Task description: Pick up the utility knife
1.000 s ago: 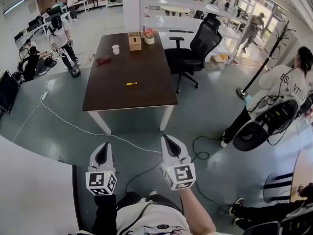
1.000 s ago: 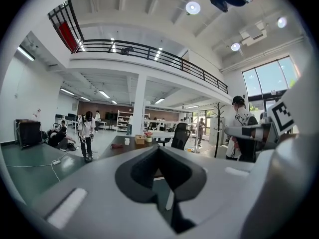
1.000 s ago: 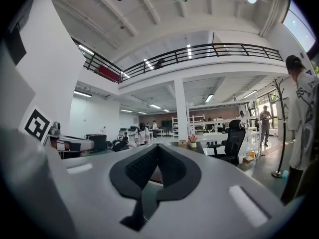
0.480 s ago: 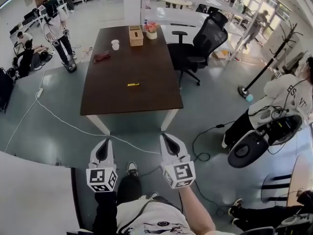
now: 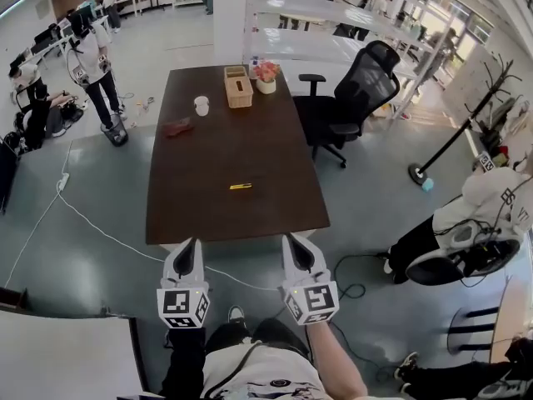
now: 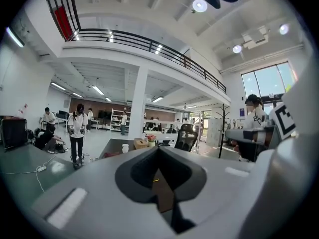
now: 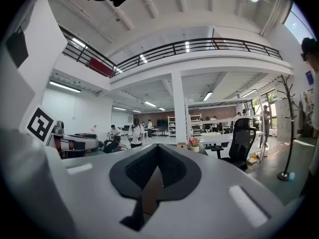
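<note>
The utility knife point(image 5: 241, 187) is a small yellow bar lying on the dark brown table point(image 5: 200, 198), toward its near half. My left gripper point(image 5: 192, 243) and right gripper point(image 5: 289, 239) hover side by side just short of the table's near edge, both pointing level at it. Each is shut with nothing between its jaws. In the left gripper view the left gripper point(image 6: 159, 149) frames the knife point(image 6: 155, 180) as a yellow speck far ahead. The right gripper point(image 7: 158, 146) looks across the tabletop; the knife is not visible there.
A tissue box point(image 5: 239, 87), flower pot point(image 5: 266, 72), white cup point(image 5: 201, 105) and a reddish item point(image 5: 177, 127) sit at the table's far end. A black office chair point(image 5: 354, 98) stands to its right. A white cable point(image 5: 100, 223) crosses the floor. People stand left and right.
Both grippers have moved forward together toward the table, whose near edge now lies just ahead of their tips. Their jaws stayed shut.
</note>
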{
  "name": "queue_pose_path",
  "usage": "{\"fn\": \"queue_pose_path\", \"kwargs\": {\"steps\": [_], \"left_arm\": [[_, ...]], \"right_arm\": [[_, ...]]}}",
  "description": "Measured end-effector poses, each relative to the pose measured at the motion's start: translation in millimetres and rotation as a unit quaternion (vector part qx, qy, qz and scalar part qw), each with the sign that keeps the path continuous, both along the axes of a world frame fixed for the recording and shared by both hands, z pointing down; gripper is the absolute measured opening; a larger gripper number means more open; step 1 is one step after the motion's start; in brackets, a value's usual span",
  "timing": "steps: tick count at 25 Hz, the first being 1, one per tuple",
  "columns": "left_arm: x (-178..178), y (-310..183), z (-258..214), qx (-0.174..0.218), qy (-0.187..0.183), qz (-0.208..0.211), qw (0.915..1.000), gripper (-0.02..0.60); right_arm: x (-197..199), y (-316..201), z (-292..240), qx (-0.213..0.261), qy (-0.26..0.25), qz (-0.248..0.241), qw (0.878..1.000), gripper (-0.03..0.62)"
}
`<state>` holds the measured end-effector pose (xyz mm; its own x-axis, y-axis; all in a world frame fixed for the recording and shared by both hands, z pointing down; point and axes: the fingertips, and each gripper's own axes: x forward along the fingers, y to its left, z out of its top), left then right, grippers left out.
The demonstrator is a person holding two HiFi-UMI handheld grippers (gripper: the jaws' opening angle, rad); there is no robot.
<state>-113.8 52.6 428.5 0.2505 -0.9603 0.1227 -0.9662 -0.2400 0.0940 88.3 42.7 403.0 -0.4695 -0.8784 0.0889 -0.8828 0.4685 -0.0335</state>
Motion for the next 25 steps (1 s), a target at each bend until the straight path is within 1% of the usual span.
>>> {"fn": "queue_pose_path", "kwargs": {"steps": [6, 14, 18, 21, 25], "left_arm": [[-8.1, -58.1, 8.9, -0.014, 0.007, 0.001, 0.9999, -0.002], [-10.5, -138.7, -0.2, -0.003, -0.004, -0.029, 0.9996, -0.002], [-10.3, -176.5, -3.8, -0.001, -0.001, -0.044, 0.999, -0.002], [-7.9, -195.1, 4.9, -0.017, 0.002, -0.046, 0.9988, -0.002], [-7.8, -210.4, 32.6, -0.062, 0.007, -0.045, 0.997, -0.002]], "right_arm": [[-12.2, -56.0, 15.0, -0.023, 0.01, -0.007, 1.0, 0.002], [-28.4, -142.4, 16.4, -0.021, 0.002, -0.067, 0.998, 0.002], [-37.6, -186.7, 11.9, -0.015, -0.004, -0.094, 0.995, 0.002], [-43.9, -208.5, 11.7, -0.021, -0.005, -0.108, 0.994, 0.002], [-52.0, -226.6, 31.6, -0.053, -0.001, -0.115, 0.992, 0.002]]}}
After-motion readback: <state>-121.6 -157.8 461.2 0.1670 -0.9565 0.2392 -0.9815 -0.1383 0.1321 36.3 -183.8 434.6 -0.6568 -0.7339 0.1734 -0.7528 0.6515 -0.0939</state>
